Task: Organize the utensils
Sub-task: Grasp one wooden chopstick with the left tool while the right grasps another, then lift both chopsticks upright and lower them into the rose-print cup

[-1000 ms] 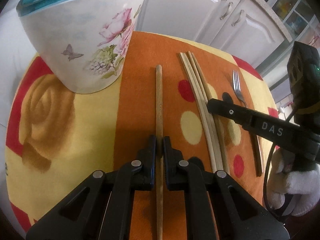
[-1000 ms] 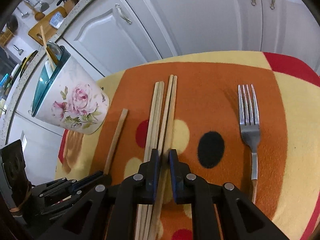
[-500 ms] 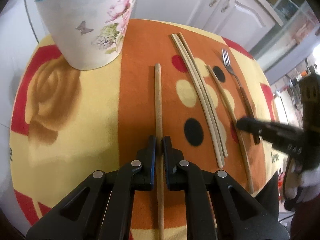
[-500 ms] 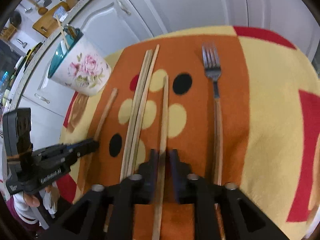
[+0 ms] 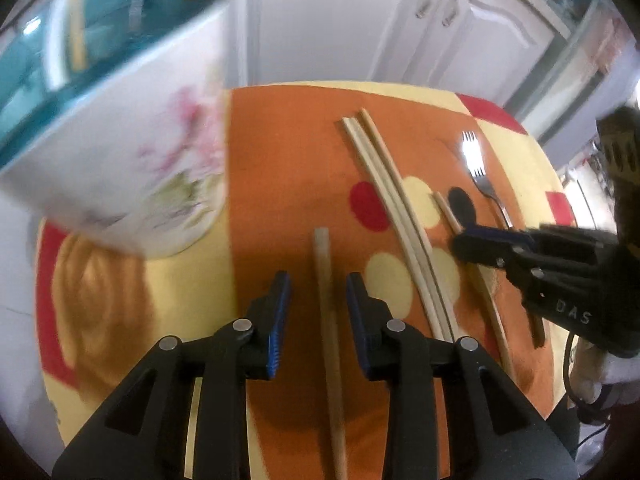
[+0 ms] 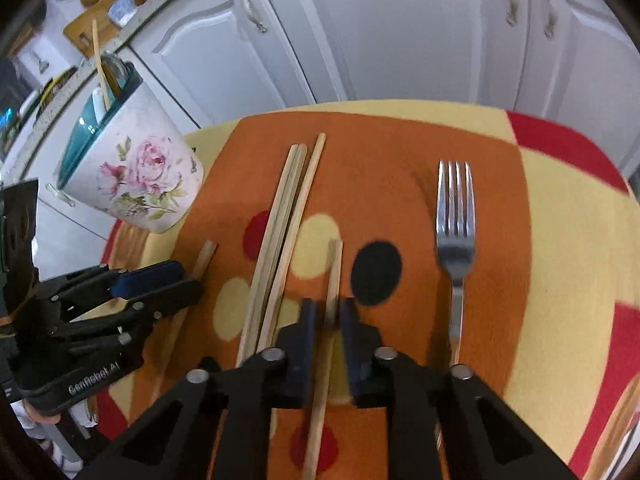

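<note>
Chopsticks lie in a row on our bright cloth, with the flowered cup standing at the far left. Next comes our left gripper: its jaws have just been opening and stand apart around one thick stick, not touching it. Three sticks rest side by side. Our right gripper has just closed and pinches a single stick. Farthest right lies the fork. We think we are picking up sticks; next, lift this one and carry it to the cup.
</note>
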`<state>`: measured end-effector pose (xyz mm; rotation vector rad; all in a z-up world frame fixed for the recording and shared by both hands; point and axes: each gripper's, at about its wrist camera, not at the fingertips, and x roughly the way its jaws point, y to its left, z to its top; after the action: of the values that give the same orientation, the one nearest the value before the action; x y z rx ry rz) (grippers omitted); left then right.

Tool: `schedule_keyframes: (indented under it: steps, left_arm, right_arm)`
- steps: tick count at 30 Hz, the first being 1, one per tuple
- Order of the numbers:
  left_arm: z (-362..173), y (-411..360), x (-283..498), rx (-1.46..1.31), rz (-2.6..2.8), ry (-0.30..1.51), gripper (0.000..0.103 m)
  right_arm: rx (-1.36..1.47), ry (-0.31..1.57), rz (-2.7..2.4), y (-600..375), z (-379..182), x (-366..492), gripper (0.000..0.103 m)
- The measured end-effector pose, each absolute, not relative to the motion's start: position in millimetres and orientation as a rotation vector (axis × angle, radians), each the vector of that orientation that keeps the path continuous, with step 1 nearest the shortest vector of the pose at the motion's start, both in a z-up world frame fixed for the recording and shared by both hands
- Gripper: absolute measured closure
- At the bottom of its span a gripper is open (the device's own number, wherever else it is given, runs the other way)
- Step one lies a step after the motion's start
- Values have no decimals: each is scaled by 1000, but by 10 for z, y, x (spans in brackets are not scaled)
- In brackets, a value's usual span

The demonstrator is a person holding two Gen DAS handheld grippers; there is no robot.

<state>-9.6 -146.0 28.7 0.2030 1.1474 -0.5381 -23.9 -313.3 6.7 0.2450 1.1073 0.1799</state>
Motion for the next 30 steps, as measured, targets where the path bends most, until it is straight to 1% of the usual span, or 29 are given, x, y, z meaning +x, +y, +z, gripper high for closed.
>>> schedule_keyframes:
  steps: [2, 3, 4, 5, 8, 13, 20, 30]
  left_arm:
    - [284, -1523, -112, 261, -533, 1114, 76]
    - [287, -1539, -126, 280, -535, 1106, 79]
    - [290, -1542, -136, 289, -546, 1107, 93]
    - [296, -1521, -135, 279, -554, 1114, 96]
    - [407, -1347, -123, 180, -572, 1123, 96]
    - [841, -1054, -234, 88, -601, 1041, 96]
    - [1381, -703, -500, 26, -624, 933, 97]
    - [1943, -375, -845, -36, -639, 815, 97]
  right_arm:
    - [223, 1105, 200, -3130, 91, -235, 97]
    - [219, 1099, 215, -3131, 119, -252, 97]
    - [218, 1090, 227, -3142, 164, -285, 97]
    - [221, 1081, 232, -3157, 208, -320, 97]
    - [245, 1033, 240, -3232, 407, -460, 97]
    - [313, 928, 268, -3363, 793, -695, 97]
    - [336, 844, 288, -3345, 1093, -1025, 97]
    - [280, 735, 336, -3210, 1577, -1325, 98]
